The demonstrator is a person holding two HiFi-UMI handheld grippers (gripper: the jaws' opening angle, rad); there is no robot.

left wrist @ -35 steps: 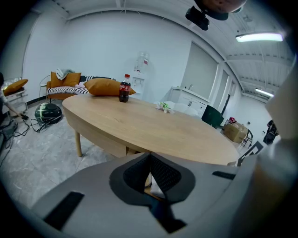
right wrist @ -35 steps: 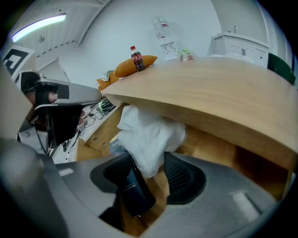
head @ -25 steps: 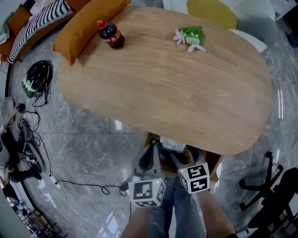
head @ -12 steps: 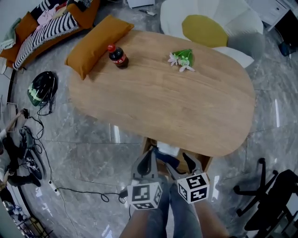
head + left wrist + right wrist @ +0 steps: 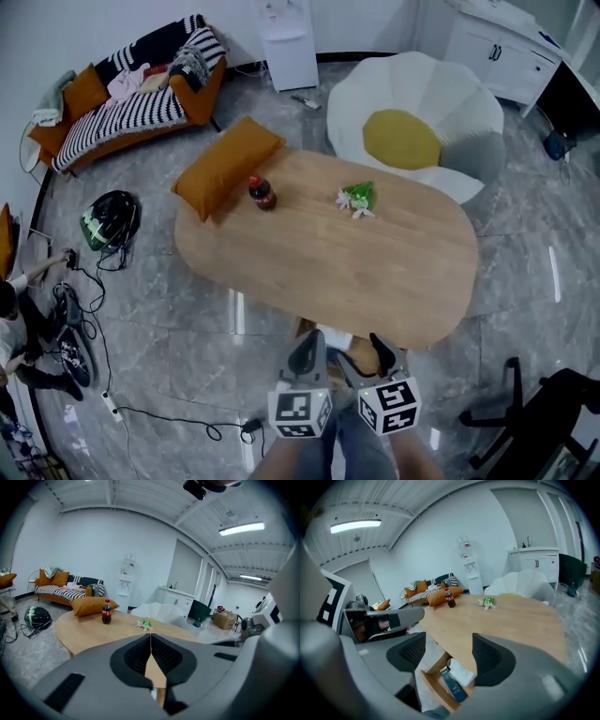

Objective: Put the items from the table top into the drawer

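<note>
Left gripper (image 5: 313, 343) jaws clenched, right gripper (image 5: 367, 350) jaws released, bottle (image 5: 262, 192) far beyond both

An orange sofa (image 5: 204, 94) draped with a striped blanket (image 5: 112, 117) stands by the far wall, with a white water dispenser (image 5: 286, 37) to its right. A white flower-shaped seat (image 5: 441, 94) with a yellow centre sits on the grey marble floor (image 5: 169, 328), near a white cabinet (image 5: 497, 52). A black and green helmet (image 5: 111, 220) lies on the floor, and cables (image 5: 164, 412) trail nearby. A black office chair (image 5: 553, 412) stands at lower right.

Nothing is legible: the red label on the bottle (image 5: 262, 193) is too small.
</note>
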